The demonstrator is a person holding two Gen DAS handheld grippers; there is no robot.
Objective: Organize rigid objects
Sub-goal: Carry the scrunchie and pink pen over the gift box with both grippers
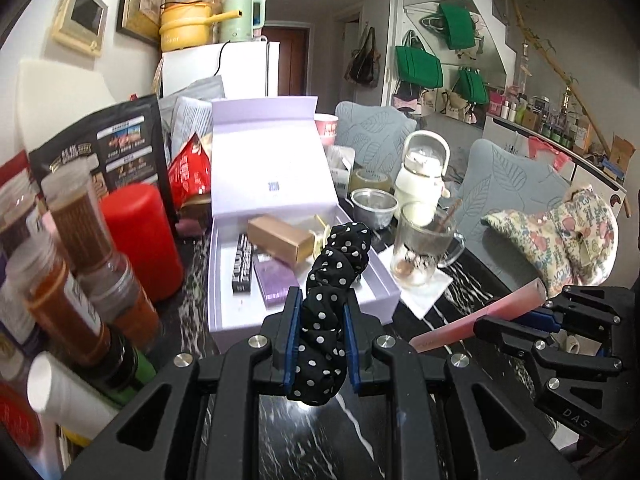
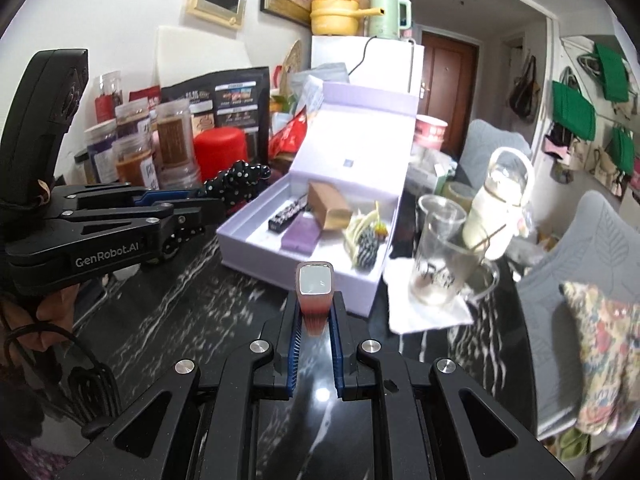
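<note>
My left gripper (image 1: 320,312) is shut on a black polka-dot scrunchie (image 1: 334,280) and holds it just in front of the open lilac box (image 1: 240,316). The box holds a tan carton (image 1: 280,238), a black patterned stick (image 1: 243,266) and a purple case (image 1: 274,282). My right gripper (image 2: 316,312) is shut on a pink square tube (image 2: 315,290), above the dark marble table near the box's front wall (image 2: 256,258). The right gripper with the tube (image 1: 480,316) also shows in the left wrist view, and the left gripper with the scrunchie (image 2: 240,182) in the right wrist view.
Spice jars (image 1: 76,216) and a red canister (image 1: 142,236) crowd the table's left side. A glass mug (image 2: 440,264) on a white napkin, a steel cup (image 1: 374,206) and a white bottle (image 1: 422,168) stand right of the box. Grey chairs (image 2: 592,248) stand at the right.
</note>
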